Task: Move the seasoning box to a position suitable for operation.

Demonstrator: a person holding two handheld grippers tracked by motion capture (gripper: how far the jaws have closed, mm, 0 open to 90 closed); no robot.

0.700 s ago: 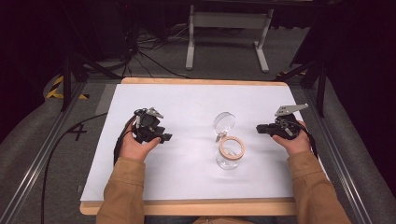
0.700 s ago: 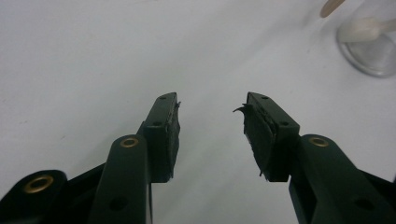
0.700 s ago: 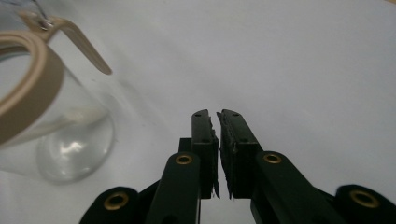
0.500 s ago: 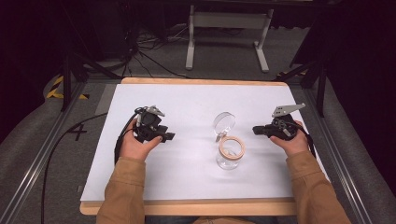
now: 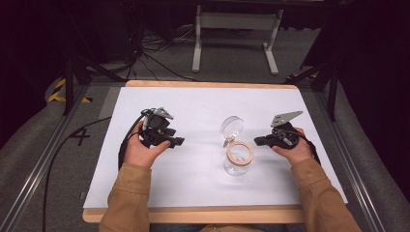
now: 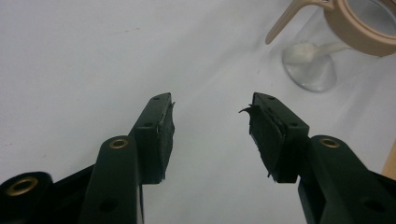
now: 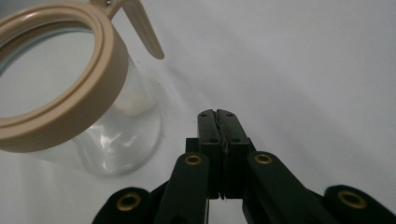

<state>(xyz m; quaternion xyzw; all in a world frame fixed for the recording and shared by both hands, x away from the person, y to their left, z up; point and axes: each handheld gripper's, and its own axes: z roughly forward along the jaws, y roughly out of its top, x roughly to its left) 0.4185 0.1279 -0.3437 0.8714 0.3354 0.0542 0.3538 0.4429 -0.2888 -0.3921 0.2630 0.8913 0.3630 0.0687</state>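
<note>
The jar (image 5: 238, 157) stands between the claws: left claw (image 5: 177, 141) apart, right claw (image 5: 257, 140) together, just beside it.

A black "4" on the grey floor (image 5: 80, 137), left of the table.

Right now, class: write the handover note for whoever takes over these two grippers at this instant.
Left gripper: open, empty, left of the jar, jaws pointing toward it.
Right gripper: shut on nothing, close to the jar's right side.
Glass jar: upright mid-table, beige rim ring, hinged clear lid tipped open.
Done: nothing gripped.
Left: probably steady the jar and close the lid.
</note>
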